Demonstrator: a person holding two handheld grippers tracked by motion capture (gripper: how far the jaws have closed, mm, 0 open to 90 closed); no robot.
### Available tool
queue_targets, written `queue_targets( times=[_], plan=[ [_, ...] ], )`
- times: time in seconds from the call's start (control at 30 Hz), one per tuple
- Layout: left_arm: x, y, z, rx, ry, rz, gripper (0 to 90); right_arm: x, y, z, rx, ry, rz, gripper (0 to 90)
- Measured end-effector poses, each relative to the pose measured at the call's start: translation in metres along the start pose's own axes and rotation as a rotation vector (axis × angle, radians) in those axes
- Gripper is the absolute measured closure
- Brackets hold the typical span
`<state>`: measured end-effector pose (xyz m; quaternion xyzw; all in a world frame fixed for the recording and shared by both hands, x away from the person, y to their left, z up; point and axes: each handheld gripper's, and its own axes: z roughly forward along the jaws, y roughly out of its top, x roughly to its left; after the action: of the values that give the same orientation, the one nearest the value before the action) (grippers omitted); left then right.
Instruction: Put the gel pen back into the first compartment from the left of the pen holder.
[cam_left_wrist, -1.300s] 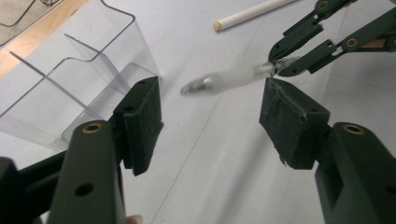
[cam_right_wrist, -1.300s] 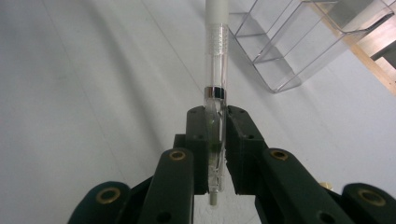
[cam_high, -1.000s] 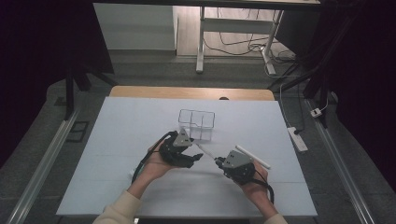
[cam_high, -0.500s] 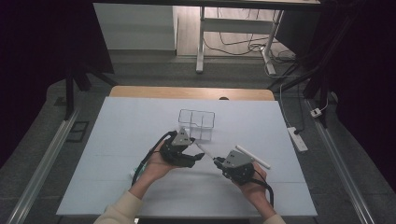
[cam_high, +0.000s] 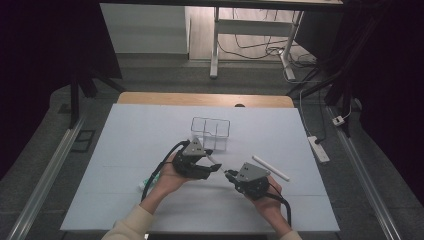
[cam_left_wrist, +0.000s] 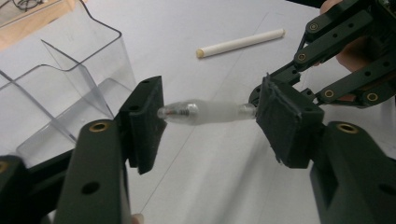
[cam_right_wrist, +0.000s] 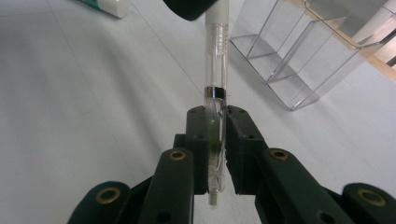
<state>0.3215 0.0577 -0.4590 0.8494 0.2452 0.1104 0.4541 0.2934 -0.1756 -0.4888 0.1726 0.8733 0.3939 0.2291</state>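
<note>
— Where is the slim clear plastic pen (cam_right_wrist: 216, 84) at this moment?

— Off the white table (cam_high: 150, 130), held level in the air between the two grippers, just in front of the clear plastic divided organiser box (cam_high: 211, 132). The right gripper (cam_right_wrist: 215, 140) is clamped tight on its transparent barrel, just behind a dark ring.

— And which way does it point?

— In the high view its long axis runs from the right gripper (cam_high: 231, 174) up and leftward to the left gripper (cam_high: 212, 164). In the left gripper view the frosted grip end (cam_left_wrist: 205, 112) lies crosswise, spanning the gap from one pad to the other (the metal tip is right against the left-hand pad (cam_left_wrist: 147, 119)).

— So the left gripper (cam_left_wrist: 210, 114) holds it too?

— Its jaws have just been closing, with the pen's front end between them; both pads are at or on the pen's ends, though I cannot tell how firmly they press.

— Anything else nearby?

— A white cylindrical stick (cam_high: 270, 167) lies flat to the right, well clear of the pen, and a white tube with a green end (cam_high: 146, 181) lies on the table beside the person's left hand (cam_high: 170, 177).
</note>
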Motion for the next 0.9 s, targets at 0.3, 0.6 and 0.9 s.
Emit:
queue_targets(
  times=[0.3, 0.6, 0.9],
  plan=[
    [0.0042, -0.0015, -0.0004, -0.006, -0.035, -0.029, 58.1, 0.0031, 0.0001, 0.002, 0.006, 0.003, -0.016, 78.9],
    [0.004, -0.0005, 0.0, -0.024, -0.124, -0.045, 71.7, 0.0056, -0.0015, 0.0054, 0.022, 0.003, -0.027, 78.8],
    [0.0001, 0.0029, -0.0008, -0.038, -0.168, -0.03, 78.7, 0.0067, -0.0012, 0.0065, 0.019, 0.004, -0.035, 78.8]
  ],
)
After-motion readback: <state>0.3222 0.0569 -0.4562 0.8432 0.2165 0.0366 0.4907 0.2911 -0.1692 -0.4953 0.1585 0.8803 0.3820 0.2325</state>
